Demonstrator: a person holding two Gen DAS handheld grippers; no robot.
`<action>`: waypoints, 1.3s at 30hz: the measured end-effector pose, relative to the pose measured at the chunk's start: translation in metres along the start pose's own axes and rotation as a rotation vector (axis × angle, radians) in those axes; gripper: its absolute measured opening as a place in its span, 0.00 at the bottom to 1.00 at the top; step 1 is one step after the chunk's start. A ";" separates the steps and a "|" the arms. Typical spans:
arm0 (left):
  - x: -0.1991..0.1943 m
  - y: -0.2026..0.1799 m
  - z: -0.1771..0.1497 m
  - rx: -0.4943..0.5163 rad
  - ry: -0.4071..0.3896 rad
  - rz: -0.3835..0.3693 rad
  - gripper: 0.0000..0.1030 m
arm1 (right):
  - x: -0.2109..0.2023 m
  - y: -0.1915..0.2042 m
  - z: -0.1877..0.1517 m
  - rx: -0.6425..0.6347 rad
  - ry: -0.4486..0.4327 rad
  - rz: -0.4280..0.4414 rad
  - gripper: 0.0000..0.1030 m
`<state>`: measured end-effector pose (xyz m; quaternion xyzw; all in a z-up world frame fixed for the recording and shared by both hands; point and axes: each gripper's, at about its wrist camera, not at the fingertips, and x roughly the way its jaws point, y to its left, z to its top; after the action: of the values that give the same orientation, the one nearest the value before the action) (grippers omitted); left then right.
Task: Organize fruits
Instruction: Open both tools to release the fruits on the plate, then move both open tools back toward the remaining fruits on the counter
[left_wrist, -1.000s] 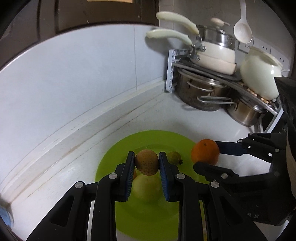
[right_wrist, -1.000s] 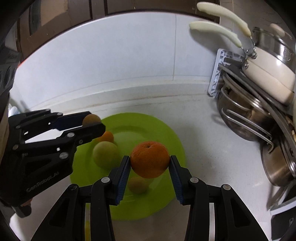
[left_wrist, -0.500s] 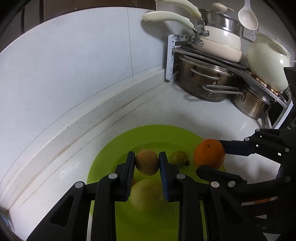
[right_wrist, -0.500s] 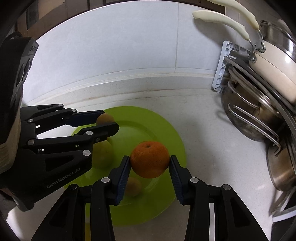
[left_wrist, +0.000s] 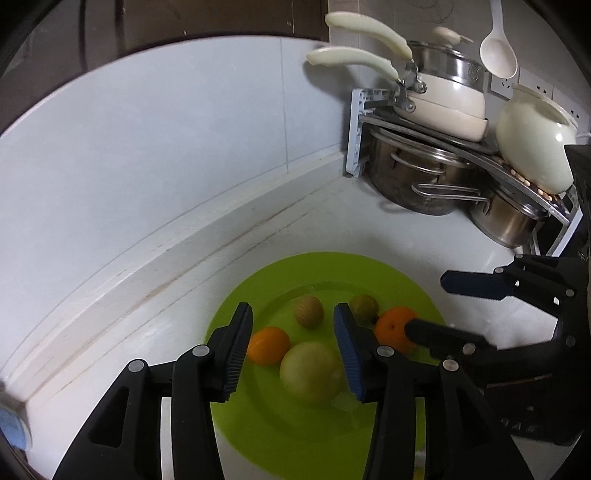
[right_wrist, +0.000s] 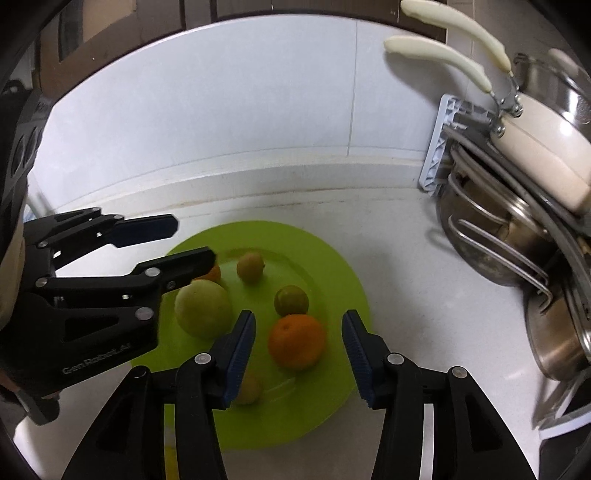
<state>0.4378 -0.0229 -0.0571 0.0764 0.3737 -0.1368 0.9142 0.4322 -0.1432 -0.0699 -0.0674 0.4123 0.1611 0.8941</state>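
Observation:
A lime green plate (left_wrist: 399, 284) (right_wrist: 332, 266) lies on the white counter. On it lie a brown kiwi-like fruit (left_wrist: 309, 311) (right_wrist: 250, 267), a small green fruit (left_wrist: 364, 305) (right_wrist: 291, 300), a big orange (left_wrist: 393, 329) (right_wrist: 297, 340), a smaller orange (left_wrist: 267, 345) (right_wrist: 213, 275), a large pale green fruit (left_wrist: 312, 371) (right_wrist: 203, 312) and a small yellowish fruit (right_wrist: 249, 387). My left gripper (left_wrist: 293, 349) (right_wrist: 192, 240) is open above the plate's left part. My right gripper (right_wrist: 298, 349) (left_wrist: 428, 306) is open, its fingers either side of the big orange.
A rack (left_wrist: 373, 122) (right_wrist: 439, 147) with steel pots (left_wrist: 417, 177) (right_wrist: 491, 236), a cream pan (left_wrist: 443, 99) (right_wrist: 546, 147) and a cream kettle (left_wrist: 535, 144) stands at the back right. A tiled wall (left_wrist: 166, 129) rises behind the counter.
Both grippers opened. The brown fruit left my left gripper and the big orange left my right gripper; both now lie on the plate.

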 end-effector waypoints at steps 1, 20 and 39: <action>-0.005 0.000 -0.001 0.000 -0.006 0.008 0.46 | -0.002 0.001 -0.001 -0.001 -0.006 -0.002 0.48; -0.114 -0.020 -0.022 -0.045 -0.147 0.001 0.60 | -0.093 0.010 -0.028 0.048 -0.163 -0.025 0.48; -0.176 -0.070 -0.061 -0.070 -0.175 -0.015 0.64 | -0.163 0.001 -0.090 0.071 -0.202 -0.050 0.52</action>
<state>0.2557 -0.0403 0.0208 0.0294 0.2975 -0.1369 0.9444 0.2682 -0.2025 -0.0042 -0.0291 0.3236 0.1299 0.9368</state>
